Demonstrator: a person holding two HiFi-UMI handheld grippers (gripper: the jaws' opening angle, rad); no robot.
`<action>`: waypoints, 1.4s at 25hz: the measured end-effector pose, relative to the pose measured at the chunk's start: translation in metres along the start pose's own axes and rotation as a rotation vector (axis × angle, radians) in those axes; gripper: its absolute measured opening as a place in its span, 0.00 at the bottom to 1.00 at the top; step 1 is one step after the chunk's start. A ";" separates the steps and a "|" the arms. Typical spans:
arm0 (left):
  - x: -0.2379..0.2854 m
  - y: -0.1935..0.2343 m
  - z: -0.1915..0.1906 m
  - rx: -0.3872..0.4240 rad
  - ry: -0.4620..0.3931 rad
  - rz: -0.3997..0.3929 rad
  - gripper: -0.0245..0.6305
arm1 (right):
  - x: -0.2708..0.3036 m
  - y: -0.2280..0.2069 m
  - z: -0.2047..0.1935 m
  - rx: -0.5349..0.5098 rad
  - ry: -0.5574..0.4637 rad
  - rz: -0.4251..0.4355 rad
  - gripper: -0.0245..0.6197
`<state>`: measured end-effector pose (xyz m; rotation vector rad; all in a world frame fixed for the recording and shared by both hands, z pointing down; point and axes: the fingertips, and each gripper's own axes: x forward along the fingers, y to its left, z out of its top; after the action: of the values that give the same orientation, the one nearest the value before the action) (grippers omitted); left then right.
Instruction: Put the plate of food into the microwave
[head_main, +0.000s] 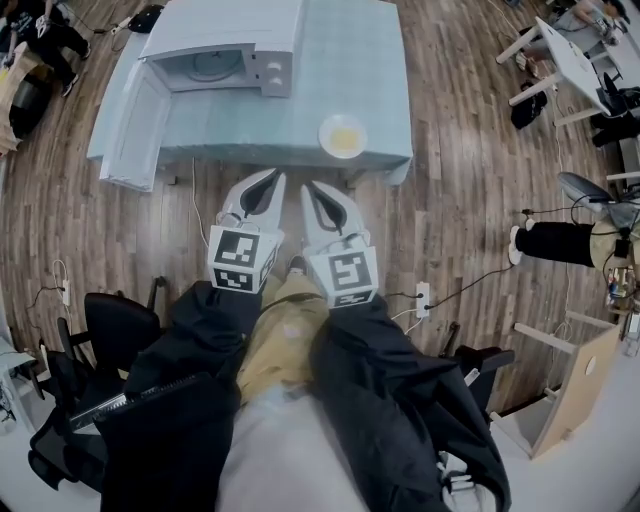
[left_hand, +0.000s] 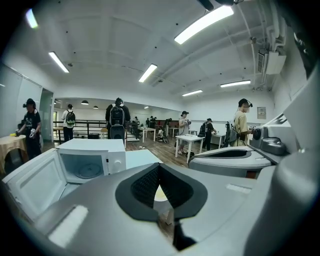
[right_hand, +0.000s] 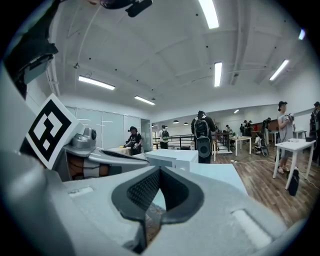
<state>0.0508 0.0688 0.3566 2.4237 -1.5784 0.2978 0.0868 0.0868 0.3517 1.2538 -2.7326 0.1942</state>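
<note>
In the head view, the microwave (head_main: 228, 52) stands on the far left part of the desk (head_main: 380, 90), at about 11 o'clock from the two tongs. Its door (head_main: 135, 125) hangs wide open, swung out toward 8 o'clock past the desk's left edge, and the glass turntable (head_main: 215, 65) shows inside the empty cavity. The left gripper view shows the same open microwave (left_hand: 95, 160) at 9 o'clock, with its door (left_hand: 30, 182) nearest the camera.

The left tongs (head_main: 268, 182) are off the desk, over the wood floor (head_main: 450, 220) just short of the near edge. Their tips are together and nothing is between them. Just beside them, the right tongs (head_main: 314, 190) are also closed and empty, pointing the same way toward the desk.

The plate of food (head_main: 343, 136), a white plate with something pale yellow on it, sits on the desk by the near edge. It is at about 1 o'clock from the right tongs, at 4 o'clock from the microwave and well apart from it. Neither pair of tongs touches it. A sliver of it shows through the pad gap in the left gripper view (left_hand: 160, 194).

Further right, a power strip (head_main: 422, 297) lies on the floor. Several people stand among white tables in the background of both gripper views.
</note>
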 end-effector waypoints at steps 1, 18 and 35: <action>0.002 0.000 -0.001 -0.004 0.002 -0.002 0.03 | 0.001 -0.001 -0.002 0.003 0.003 0.001 0.04; 0.086 0.056 0.008 -0.061 0.023 -0.094 0.03 | 0.073 -0.065 -0.008 0.026 0.074 -0.149 0.04; 0.171 0.152 0.019 -0.077 0.090 -0.150 0.03 | 0.184 -0.111 -0.009 0.105 0.131 -0.246 0.04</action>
<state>-0.0196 -0.1451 0.4011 2.4176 -1.3372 0.3080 0.0533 -0.1204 0.3986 1.5309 -2.4606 0.3828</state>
